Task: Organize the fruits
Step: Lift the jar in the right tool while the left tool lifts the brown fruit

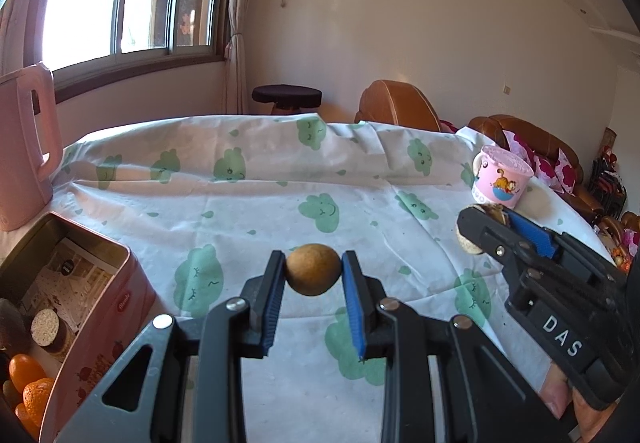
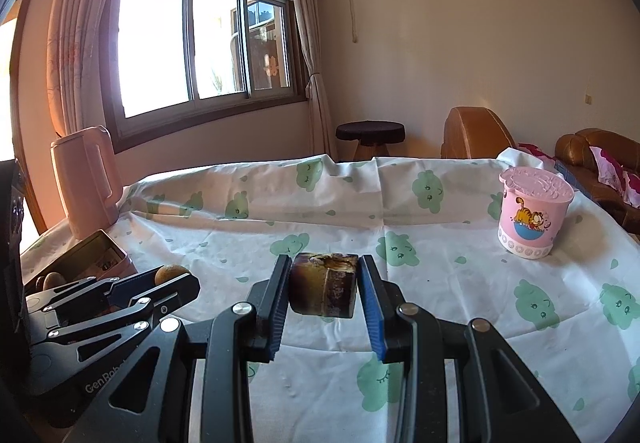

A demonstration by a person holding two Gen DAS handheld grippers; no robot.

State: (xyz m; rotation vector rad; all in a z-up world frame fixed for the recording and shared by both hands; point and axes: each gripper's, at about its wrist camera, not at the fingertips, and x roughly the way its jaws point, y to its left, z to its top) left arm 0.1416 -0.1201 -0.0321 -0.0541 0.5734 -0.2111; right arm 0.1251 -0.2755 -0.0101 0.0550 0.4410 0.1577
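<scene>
Left wrist view: the left gripper (image 1: 313,270) is clamped on a small round brown fruit (image 1: 313,269), held up off the cloud-print cloth (image 1: 256,203). Look down and to its left, the open pink tin (image 1: 120,279) sits close, oranges (image 1: 30,383) already inside. Over on its right, the right gripper (image 2: 324,285) grips a dark stubby chunk (image 2: 324,285), long axis across the jaws. My read: the left hand is nearer that tin, so it drops first.

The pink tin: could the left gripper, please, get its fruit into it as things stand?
Probably yes: the tin is open-topped beside the left gripper, which holds a brown fruit, with nothing between; oranges leave room.
</scene>
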